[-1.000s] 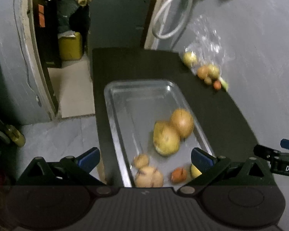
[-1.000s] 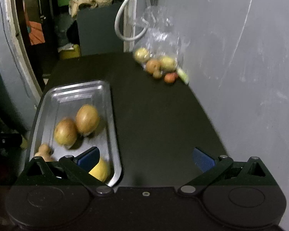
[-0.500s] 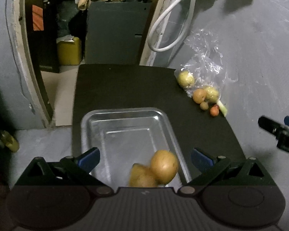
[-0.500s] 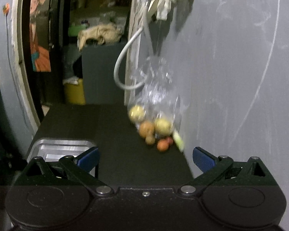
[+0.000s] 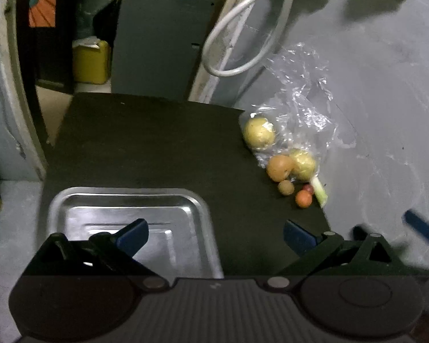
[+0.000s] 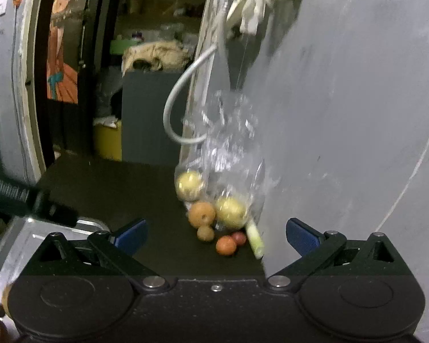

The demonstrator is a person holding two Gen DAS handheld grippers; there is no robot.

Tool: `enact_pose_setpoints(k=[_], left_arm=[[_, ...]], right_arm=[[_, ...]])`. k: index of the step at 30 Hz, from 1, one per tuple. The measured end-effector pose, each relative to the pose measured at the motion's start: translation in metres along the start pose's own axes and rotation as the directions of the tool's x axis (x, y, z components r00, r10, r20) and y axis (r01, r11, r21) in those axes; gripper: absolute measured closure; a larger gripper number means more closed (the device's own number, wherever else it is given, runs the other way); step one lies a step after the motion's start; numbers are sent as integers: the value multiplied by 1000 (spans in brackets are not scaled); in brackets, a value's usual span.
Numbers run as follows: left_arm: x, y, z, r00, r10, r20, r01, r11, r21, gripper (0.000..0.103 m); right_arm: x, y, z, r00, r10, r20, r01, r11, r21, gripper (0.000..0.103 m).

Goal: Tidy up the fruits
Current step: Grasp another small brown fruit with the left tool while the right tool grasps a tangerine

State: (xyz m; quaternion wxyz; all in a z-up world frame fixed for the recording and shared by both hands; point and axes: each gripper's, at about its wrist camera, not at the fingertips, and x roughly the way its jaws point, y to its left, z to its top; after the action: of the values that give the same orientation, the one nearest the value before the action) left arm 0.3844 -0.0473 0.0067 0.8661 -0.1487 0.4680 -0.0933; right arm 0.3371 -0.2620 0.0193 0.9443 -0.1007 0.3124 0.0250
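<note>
Both grippers have pulled up and away from the metal tray (image 5: 71, 208) and swung toward the fruit waiting at the far right of the dark worktop (image 5: 146, 148). A second ago the left wrist view looked down on several fruits lying in the tray; now only the tray's bare far end shows, its contents hidden below the frame. The left gripper (image 5: 214, 231) hangs with its jaws spread wide and nothing between them. The right gripper (image 6: 214, 231), equally wide and empty, now faces the clear plastic bag (image 6: 228, 148) slumped against the grey wall. Two yellowish fruits, one of them (image 6: 189, 185) at the bag's left side, sit inside the bag. Just in front lie an orange fruit (image 6: 202, 213), a small tan fruit (image 6: 205, 232), a small red-orange fruit (image 6: 226, 245) and a pale green stalk (image 6: 254, 240), all loose on the worktop. The shift suggests one delivery is finished and the next pick-up, probably by the right gripper, is about to start.
</note>
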Motion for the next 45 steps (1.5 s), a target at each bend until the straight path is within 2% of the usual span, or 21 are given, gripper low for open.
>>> enact_pose_setpoints(k=[9, 14, 18, 21, 29, 36, 38, 42, 45], left_arm=[[56, -38, 25, 998, -37, -46, 42, 994, 106, 1], [89, -53, 36, 989, -94, -114, 106, 989, 104, 1], [118, -66, 41, 979, -126, -163, 144, 984, 106, 1], [138, -74, 43, 974, -118, -192, 143, 982, 121, 1], [175, -90, 45, 968, -104, -226, 143, 977, 161, 2], [186, -94, 44, 972, -90, -217, 130, 975, 180, 19], [187, -94, 44, 973, -90, -215, 130, 975, 182, 25], [191, -98, 43, 971, -85, -222, 128, 973, 189, 43], [193, -100, 44, 972, -88, -219, 129, 974, 185, 49]], right_arm=[[64, -6, -28, 996, 13, -90, -7, 998, 62, 3], [92, 2, -38, 995, -56, -86, 52, 997, -56, 10], [113, 0, -43, 993, -60, -99, 52, 996, -75, 14], [127, 0, -46, 992, -71, -108, 62, 995, -81, 20], [148, -3, -52, 990, -77, -120, 66, 993, -93, 27], [147, -5, -54, 991, -61, -122, 53, 996, -73, 37], [147, -6, -54, 991, -57, -123, 49, 996, -69, 40], [148, -7, -53, 991, -54, -121, 47, 997, -59, 45], [149, -9, -51, 991, -49, -121, 43, 998, -51, 48]])
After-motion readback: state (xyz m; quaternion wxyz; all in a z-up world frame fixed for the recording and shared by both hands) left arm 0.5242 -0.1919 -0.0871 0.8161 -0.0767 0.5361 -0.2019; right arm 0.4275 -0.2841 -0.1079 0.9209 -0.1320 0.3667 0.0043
